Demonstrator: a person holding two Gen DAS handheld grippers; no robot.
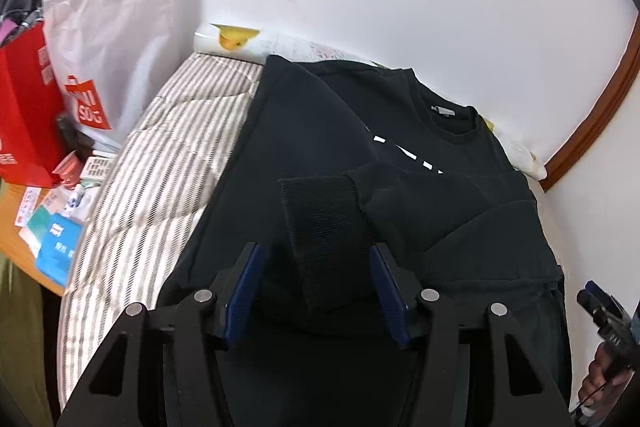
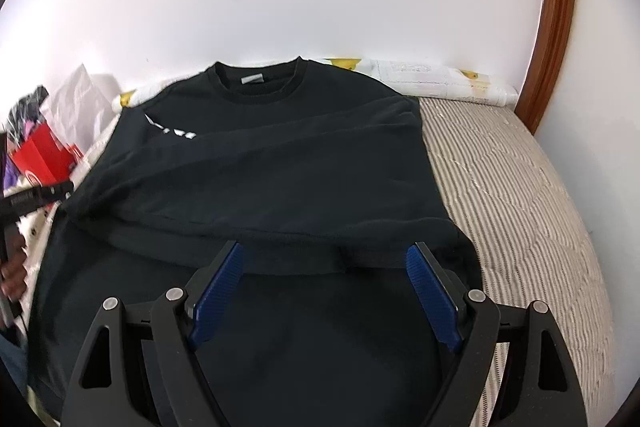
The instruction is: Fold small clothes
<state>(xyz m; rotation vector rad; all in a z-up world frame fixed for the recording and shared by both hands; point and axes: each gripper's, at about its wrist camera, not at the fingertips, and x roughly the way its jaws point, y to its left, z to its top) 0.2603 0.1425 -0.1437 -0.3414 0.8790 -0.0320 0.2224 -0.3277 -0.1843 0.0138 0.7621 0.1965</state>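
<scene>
sweatshirt [image 2: 280, 163] – black, soft knit, ribbed collar and cuff [image 1: 324, 239], white print – lies flat on a striped quilted bed [image 2: 520, 195], both sleeves folded across. left gripper [image 1: 316, 283] jaws apart, cuff between them unclamped; right gripper [image 2: 324, 291] jaws wide apart, holding nothing.

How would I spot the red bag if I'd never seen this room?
Find the striped bed with the black sweatshirt on it. Beside the bed is a cluttered wooden table, where the red bag stands against a white bag; it alone is solid red.
</scene>
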